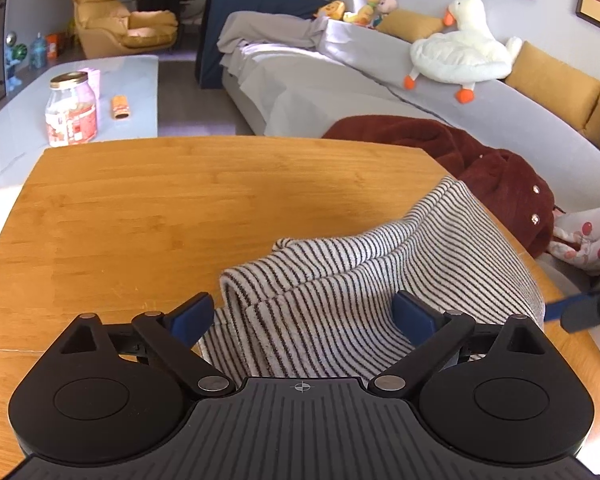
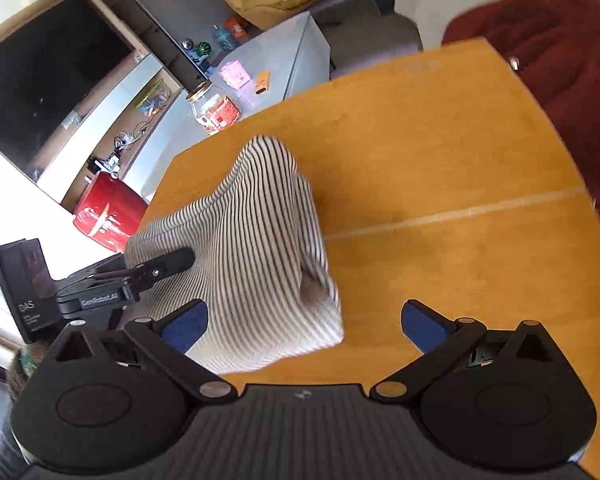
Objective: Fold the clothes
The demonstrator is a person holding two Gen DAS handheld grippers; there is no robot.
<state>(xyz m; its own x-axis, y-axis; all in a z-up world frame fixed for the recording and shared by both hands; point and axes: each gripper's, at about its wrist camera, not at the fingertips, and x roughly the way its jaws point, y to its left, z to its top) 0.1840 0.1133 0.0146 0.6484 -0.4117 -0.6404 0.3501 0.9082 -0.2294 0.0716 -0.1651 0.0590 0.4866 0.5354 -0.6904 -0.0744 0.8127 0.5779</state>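
Striped garment (image 1: 340, 280) bunched on wooden table (image 1: 140, 220), both claws spread wide

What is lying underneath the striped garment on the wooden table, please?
The striped garment rests bunched directly on the wooden table; bare wood shows around it. Whatever lies beneath its folds is covered, so it cannot be seen.

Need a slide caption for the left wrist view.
Open left gripper over striped garment on wooden table.
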